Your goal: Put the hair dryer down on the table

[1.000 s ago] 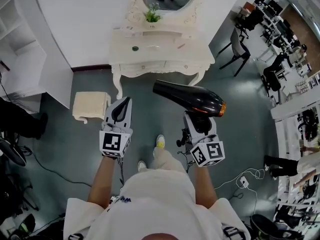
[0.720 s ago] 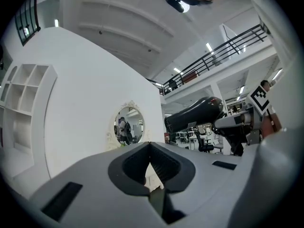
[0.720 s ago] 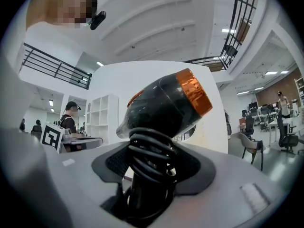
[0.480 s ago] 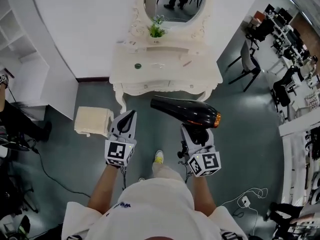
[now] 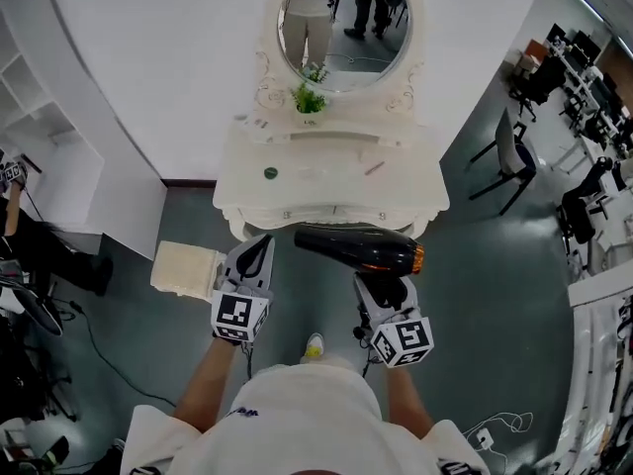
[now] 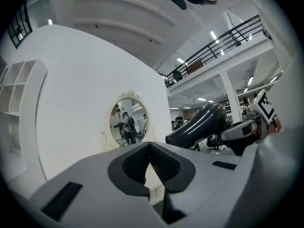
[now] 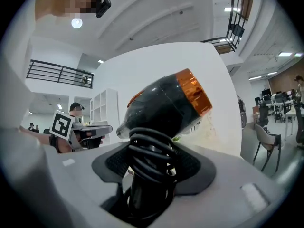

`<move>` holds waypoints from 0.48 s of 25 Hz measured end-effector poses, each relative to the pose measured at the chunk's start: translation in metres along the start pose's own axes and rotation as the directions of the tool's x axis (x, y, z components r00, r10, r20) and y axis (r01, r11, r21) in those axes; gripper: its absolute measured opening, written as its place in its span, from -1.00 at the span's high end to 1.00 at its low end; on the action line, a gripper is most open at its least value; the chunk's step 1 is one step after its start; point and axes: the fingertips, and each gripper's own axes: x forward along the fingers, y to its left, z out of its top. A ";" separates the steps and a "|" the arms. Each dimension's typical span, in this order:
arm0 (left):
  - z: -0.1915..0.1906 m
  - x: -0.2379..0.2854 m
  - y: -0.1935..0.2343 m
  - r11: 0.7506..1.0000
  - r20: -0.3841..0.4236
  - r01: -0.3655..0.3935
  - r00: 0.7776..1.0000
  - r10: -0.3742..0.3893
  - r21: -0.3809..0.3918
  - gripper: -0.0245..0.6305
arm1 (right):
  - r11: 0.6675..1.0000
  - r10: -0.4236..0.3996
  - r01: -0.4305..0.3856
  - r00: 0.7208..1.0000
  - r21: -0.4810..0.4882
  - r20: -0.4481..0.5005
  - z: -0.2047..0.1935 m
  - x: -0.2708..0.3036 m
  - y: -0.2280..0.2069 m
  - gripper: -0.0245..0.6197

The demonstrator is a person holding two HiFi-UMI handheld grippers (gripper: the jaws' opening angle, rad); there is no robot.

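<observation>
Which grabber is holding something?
The right gripper: its jaws clamp the hair dryer by its cord-wrapped handle. The left gripper has its jaws shut together with nothing between them.

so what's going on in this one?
A person stands facing a white dressing table with a gripper in each hand. The right gripper is clamped on the handle of a black hair dryer, which has its cord wound round that handle. The dryer is in the air at the table's front edge, not yet set down. The left gripper is shut and empty.
</observation>
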 end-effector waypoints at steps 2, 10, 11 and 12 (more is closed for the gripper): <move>-0.002 0.011 0.004 1.000 -0.010 -0.020 1.000 0.020 -0.011 0.90 | 1.000 0.005 -0.005 1.000 0.011 0.001 0.001 0.010 -0.017 0.09; -0.018 0.030 0.023 0.995 -0.061 -0.094 0.994 0.093 -0.013 0.90 | 0.999 0.026 -0.026 1.000 0.029 0.005 0.012 0.043 -0.051 0.09; -0.019 0.036 0.023 0.996 -0.062 -0.090 0.994 0.089 -0.016 0.90 | 0.999 0.024 -0.024 1.000 0.030 0.000 0.012 0.048 -0.055 0.09; -0.020 0.041 0.023 0.996 -0.063 -0.083 0.995 0.082 -0.020 0.90 | 0.999 0.022 -0.021 1.000 0.030 -0.007 0.012 0.053 -0.058 0.09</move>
